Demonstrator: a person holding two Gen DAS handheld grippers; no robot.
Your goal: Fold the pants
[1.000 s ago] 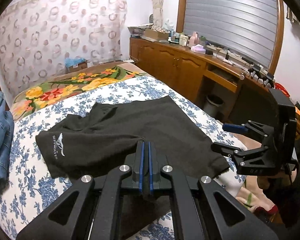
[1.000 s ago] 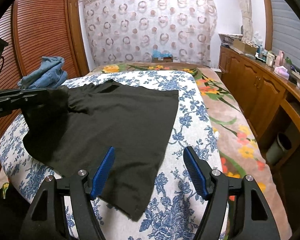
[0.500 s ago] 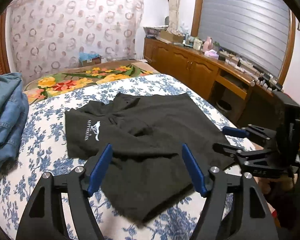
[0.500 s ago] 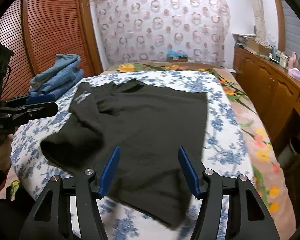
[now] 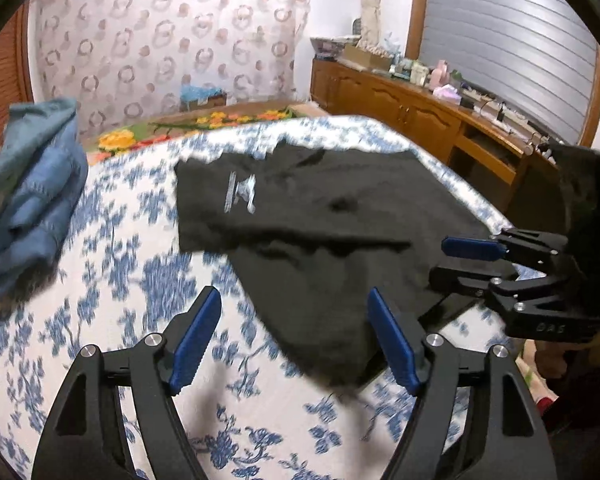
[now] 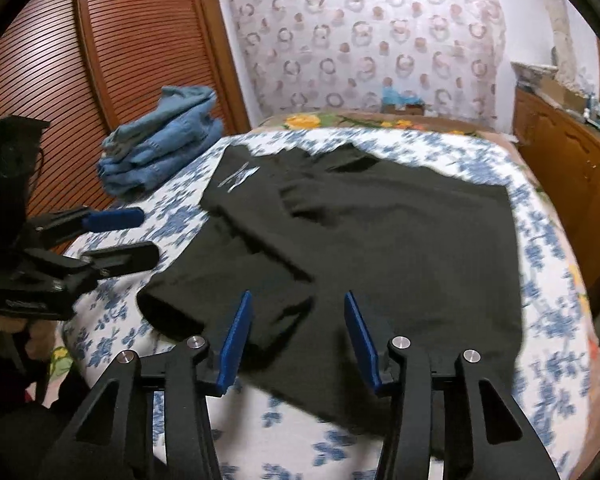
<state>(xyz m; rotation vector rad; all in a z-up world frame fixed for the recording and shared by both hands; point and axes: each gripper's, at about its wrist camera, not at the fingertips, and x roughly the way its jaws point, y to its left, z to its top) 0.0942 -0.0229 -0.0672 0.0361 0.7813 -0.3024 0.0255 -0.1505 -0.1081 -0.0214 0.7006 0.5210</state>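
**Fingers apart over the pants, near hem still to be gripped**

Fingers on both grippers stand apart with nothing pressed between them. The left gripper [image 5: 294, 338] hovers over the bedspread [image 5: 148, 280] just beside the near corner of the pants [image 5: 320, 240], its jaws wide. The right gripper [image 6: 296, 336] hangs above the near hem, black cloth showing between its pads [image 6: 236, 336], which have just been closing but do not yet pinch anything.

The pants lie on the bed, partly folded: a logo [image 5: 240, 192] faces up on the far left panel, and a loose flap rumples the middle. A pile of jeans [image 6: 160, 144] sits well apart at the left edge of the bed.

The step in hand looks like taking the near edge for the next fold. To do it well, each gripper should come down at its own corner of the hem, low enough that the bottom finger slides under every layer, not just the top one. Both should close before either lifts, so the edge rises level. The middle rumple wants a light outward pull to flatten it before the cloth is carried over, or it will be trapped in the fold. Catching the bedspread along with the pants is the likely slip.
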